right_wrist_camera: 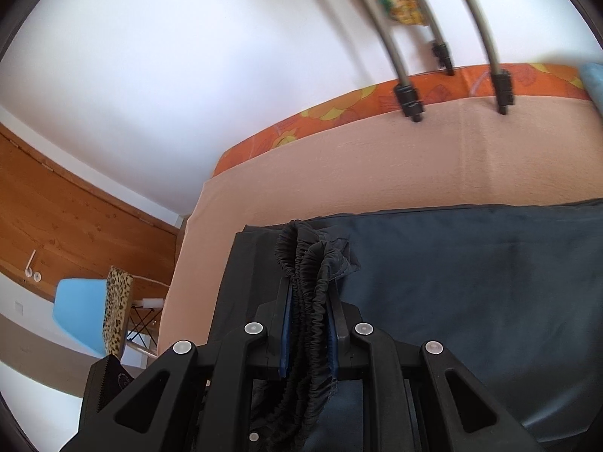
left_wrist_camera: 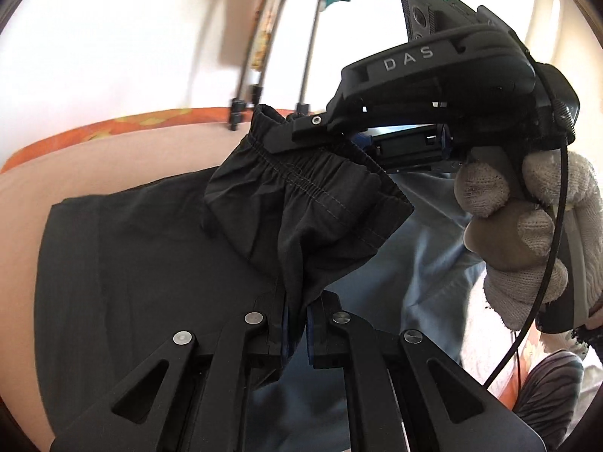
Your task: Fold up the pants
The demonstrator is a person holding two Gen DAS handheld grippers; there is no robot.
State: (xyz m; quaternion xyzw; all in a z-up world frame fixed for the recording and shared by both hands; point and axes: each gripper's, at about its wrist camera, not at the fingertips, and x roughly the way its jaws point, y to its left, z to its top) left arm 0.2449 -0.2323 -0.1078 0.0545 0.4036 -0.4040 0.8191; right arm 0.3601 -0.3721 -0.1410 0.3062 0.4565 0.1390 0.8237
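Black pants [left_wrist_camera: 150, 263]: light, limp, slippery. Left gripper [left_wrist_camera: 296, 324] clamped on fabric; right gripper [right_wrist_camera: 311, 324] clamped on bunched elastic waistband [right_wrist_camera: 309, 263]. Best held there.

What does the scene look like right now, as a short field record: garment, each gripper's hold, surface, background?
garment: dark pants, partly flat on the bed, elastic waistband lifted
left gripper: shut on a fold of the pants fabric
right gripper: shut on the bunched waistband; seen in the left view held by a gloved hand
surface: peach sheet with an orange floral edge
under the pants: light blue cloth
background: white wall, tripod legs, blue chair
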